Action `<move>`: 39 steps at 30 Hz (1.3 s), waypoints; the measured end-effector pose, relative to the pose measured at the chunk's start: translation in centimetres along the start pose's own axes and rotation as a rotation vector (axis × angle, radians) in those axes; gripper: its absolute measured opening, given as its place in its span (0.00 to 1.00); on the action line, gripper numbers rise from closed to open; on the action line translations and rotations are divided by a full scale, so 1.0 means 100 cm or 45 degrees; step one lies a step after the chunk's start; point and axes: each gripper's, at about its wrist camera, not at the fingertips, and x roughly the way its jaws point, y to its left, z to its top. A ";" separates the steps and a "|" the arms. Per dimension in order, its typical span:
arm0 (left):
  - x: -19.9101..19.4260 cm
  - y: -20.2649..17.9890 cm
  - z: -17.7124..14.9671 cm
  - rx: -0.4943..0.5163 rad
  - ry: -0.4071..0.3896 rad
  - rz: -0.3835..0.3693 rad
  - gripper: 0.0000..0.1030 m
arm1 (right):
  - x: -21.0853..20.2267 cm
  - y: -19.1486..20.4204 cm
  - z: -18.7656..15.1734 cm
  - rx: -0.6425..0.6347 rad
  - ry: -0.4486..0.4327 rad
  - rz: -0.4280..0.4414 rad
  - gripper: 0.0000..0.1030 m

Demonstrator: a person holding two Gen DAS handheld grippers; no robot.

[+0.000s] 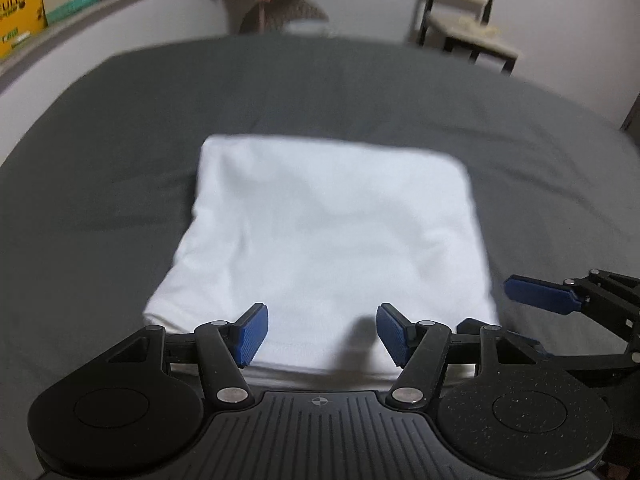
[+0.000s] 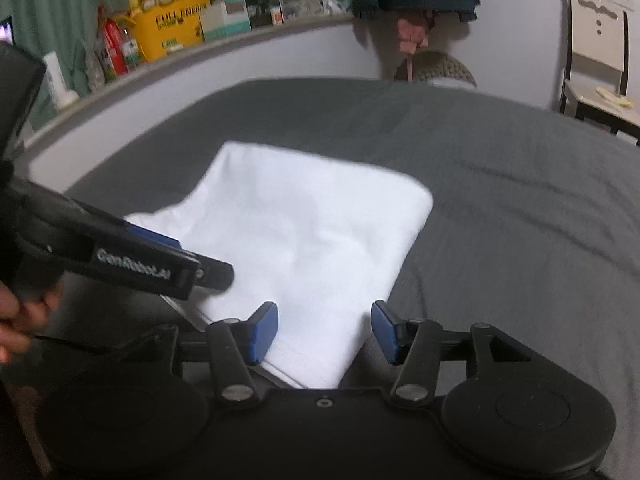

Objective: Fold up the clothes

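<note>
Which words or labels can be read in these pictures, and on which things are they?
"GenRoboLAI" as far as it reads, last letters blurred: side of the left gripper.
"FULL ENERG...", cut off: yellow box on the ledge.
Smaller print on the other boxes and packets: too blurred to read.

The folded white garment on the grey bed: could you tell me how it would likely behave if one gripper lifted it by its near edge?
The white garment looks like soft, thin cloth, so it would probably droop and unfold. Its stacked layers show at the near edge, so a pinch may catch only some. On the grey bed cover, pushing would likely bunch it.
</note>
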 end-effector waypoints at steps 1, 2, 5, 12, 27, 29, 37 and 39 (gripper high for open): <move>-0.005 -0.004 -0.001 -0.006 -0.030 -0.016 0.62 | -0.001 -0.001 0.000 0.003 -0.003 0.001 0.50; -0.010 -0.008 -0.002 -0.012 -0.053 -0.024 0.62 | -0.003 -0.002 0.001 0.007 -0.006 0.003 0.51; -0.027 -0.014 -0.002 -0.009 -0.141 -0.096 0.62 | -0.015 -0.011 0.007 0.028 -0.016 0.011 0.63; -0.051 0.036 0.046 -0.021 -0.245 -0.230 0.99 | -0.013 -0.051 0.004 0.334 0.003 0.060 0.69; 0.037 0.152 0.049 -0.287 0.303 -0.272 1.00 | 0.051 -0.082 0.032 0.534 0.033 0.167 0.69; 0.041 0.154 0.045 -0.338 0.356 -0.307 1.00 | 0.058 -0.085 0.035 0.538 0.050 0.183 0.69; 0.065 0.133 0.028 -0.285 0.531 -0.314 0.99 | 0.082 -0.089 0.042 0.552 0.096 0.250 0.69; 0.068 0.130 0.027 -0.281 0.534 -0.325 0.97 | 0.086 -0.091 0.042 0.556 0.102 0.258 0.69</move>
